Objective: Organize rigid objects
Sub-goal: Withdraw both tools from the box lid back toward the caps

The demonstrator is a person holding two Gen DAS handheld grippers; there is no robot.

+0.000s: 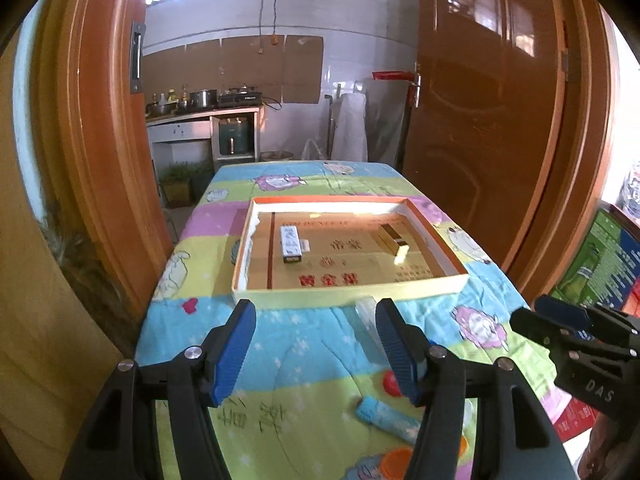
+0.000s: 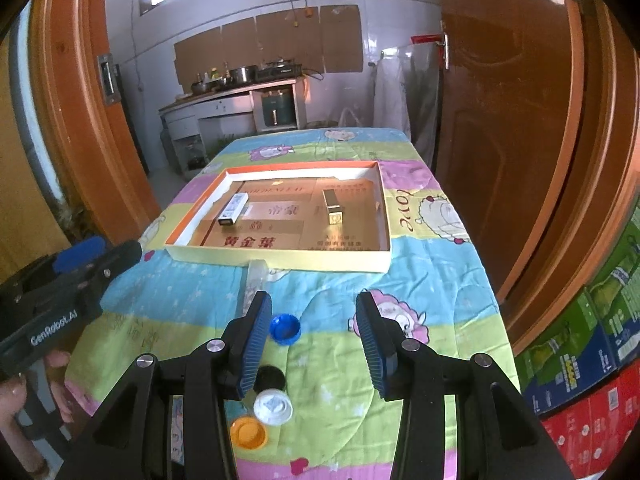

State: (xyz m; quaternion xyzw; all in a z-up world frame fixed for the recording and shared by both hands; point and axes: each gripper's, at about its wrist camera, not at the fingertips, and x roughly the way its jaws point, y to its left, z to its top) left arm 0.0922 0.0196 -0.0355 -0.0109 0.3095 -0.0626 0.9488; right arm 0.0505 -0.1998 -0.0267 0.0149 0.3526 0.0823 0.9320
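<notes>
Each wrist camera sits behind its own gripper fingers, tilted down along the table (image 1: 304, 344) toward the shallow tray (image 1: 352, 290) ahead and the open doorway beyond. The left view sees the right gripper (image 1: 560, 320) at its right edge; the right view sees the left gripper (image 2: 80, 256) at its left. Both share the tray and the tabletop ahead.

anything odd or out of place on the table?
Nothing spilled or broken. Only two small boxes, white and gold, sit in the tray. Blue, black, white and orange caps lie loose on the cloth, and a clear tube rests against the tray's near wall.
</notes>
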